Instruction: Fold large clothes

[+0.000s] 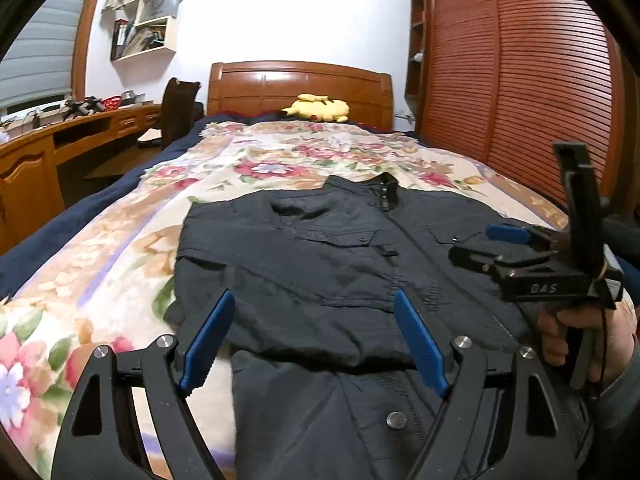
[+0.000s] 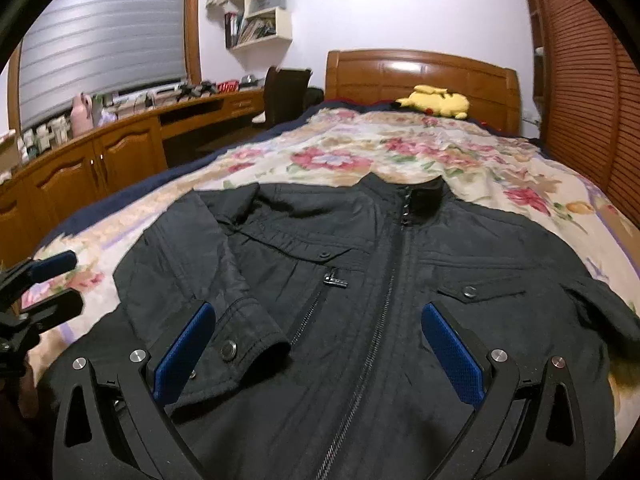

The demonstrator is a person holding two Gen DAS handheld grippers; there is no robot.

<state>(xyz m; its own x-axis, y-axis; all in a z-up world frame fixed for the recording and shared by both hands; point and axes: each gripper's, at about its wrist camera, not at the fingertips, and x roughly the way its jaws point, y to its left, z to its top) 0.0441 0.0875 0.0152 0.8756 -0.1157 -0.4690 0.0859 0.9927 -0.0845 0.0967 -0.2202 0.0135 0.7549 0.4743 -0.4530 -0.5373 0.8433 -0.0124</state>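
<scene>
The dark jacket (image 2: 360,300) lay zipped, front up, on the floral bed (image 2: 460,160), one sleeve (image 2: 224,280) already folded across its chest. Both the left gripper (image 1: 316,340) and right gripper (image 2: 320,352) hovered with jaws open, holding nothing; the other sleeve and body folds seemingly remained.

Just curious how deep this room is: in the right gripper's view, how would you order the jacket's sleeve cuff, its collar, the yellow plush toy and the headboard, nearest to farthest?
1. Sleeve cuff, by the right gripper, left.
2. Collar, mid-bed.
3. Yellow plush toy, far end.
4. Headboard, just behind it.
</scene>
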